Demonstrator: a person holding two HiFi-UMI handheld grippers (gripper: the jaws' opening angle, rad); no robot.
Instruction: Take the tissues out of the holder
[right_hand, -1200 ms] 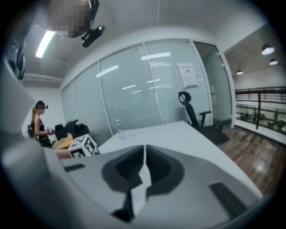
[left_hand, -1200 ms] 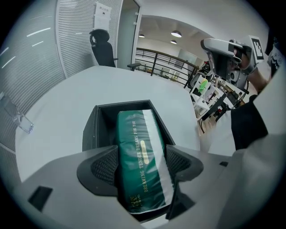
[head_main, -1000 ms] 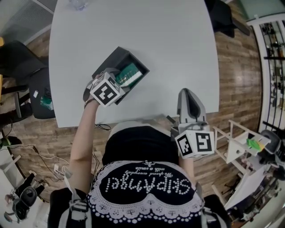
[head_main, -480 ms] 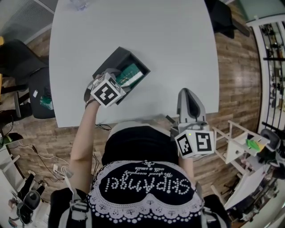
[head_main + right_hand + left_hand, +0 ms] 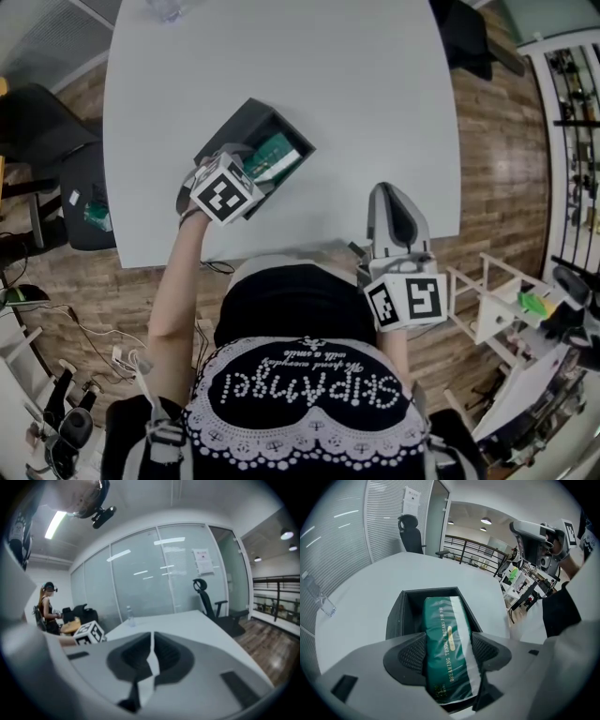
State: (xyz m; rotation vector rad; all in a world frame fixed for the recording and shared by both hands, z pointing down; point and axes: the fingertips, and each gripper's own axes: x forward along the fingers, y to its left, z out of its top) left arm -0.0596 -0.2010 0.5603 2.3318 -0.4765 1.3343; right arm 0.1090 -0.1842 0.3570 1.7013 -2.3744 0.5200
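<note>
A black open-topped holder (image 5: pixel 236 127) lies on the white table (image 5: pixel 356 84) with a green tissue pack (image 5: pixel 273 154) inside. In the left gripper view the green pack (image 5: pixel 446 634) sticks out of the holder (image 5: pixel 395 617) toward me. My left gripper (image 5: pixel 449 652) has both pads against the pack's sides, shut on it. In the head view, the left gripper (image 5: pixel 249 171) sits at the holder's near end. My right gripper (image 5: pixel 391 201) hangs over the table's near edge, its jaws shut with nothing between them (image 5: pixel 152 654).
A clear water bottle (image 5: pixel 130 615) stands at the table's far end (image 5: pixel 166 8). Office chairs (image 5: pixel 410 530) (image 5: pixel 208 600) stand around the table. A person (image 5: pixel 47 611) sits at the left behind a glass wall. A white frame (image 5: pixel 495 302) stands on the floor at my right.
The right gripper has drifted slightly to the left. The left gripper stays at the holder around the green pack.
</note>
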